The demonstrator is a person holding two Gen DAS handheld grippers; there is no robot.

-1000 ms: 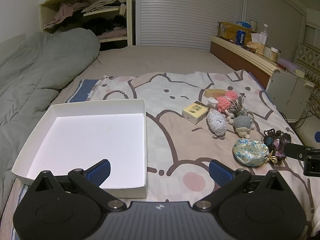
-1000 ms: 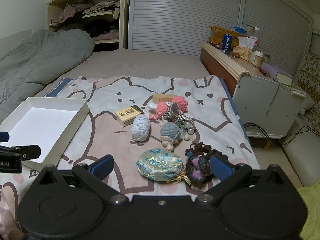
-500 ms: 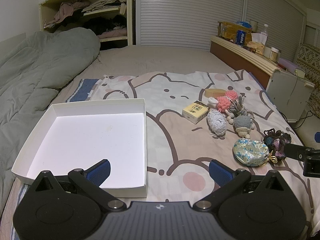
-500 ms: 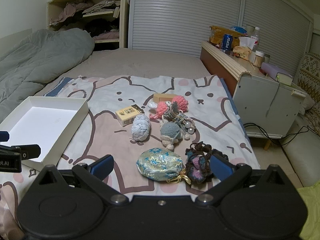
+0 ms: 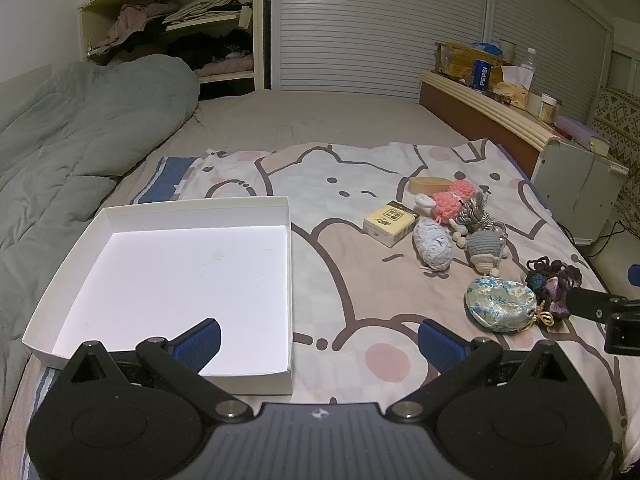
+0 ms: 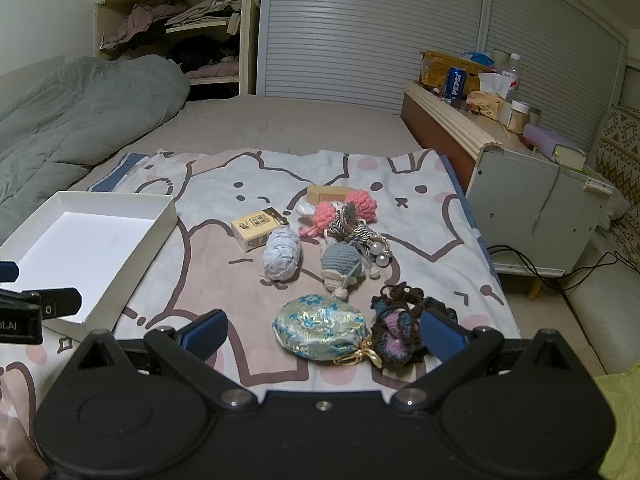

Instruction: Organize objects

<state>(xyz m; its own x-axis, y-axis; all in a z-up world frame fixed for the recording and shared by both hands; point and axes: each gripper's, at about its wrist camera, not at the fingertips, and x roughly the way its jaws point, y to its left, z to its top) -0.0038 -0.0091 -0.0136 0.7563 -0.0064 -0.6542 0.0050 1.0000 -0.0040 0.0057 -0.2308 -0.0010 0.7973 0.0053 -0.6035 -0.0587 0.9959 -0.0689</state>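
Left wrist view: left gripper (image 5: 318,340) hung released, jaws wide, holding nothing, over the near edge of the white box (image 5: 290,280).
Box state: sat at 9 o'clock of the toy cluster, nothing in it.
Cluster: yellow carton (image 5: 388,219), pale blue yarn ball (image 5: 432,249), brocade pouch (image 5: 500,304) lay well apart from the box, toward 2 o'clock.
Right wrist view: right gripper (image 6: 324,332) also released, nothing held; pouch (image 6: 320,327) sat between its fingers, dark crochet piece (image 6: 400,330) touching the pouch at 3 o'clock.
Others: grey crochet toy (image 6: 340,260) and pink crochet toy (image 6: 348,210) at 12 o'clock.
Risk: closing here would likely snag the crochet piece or the pouch's gold cord (image 6: 360,356) along with the pouch.
Risk 2: soft quilt could give under pressure, so the pouch might slip out.
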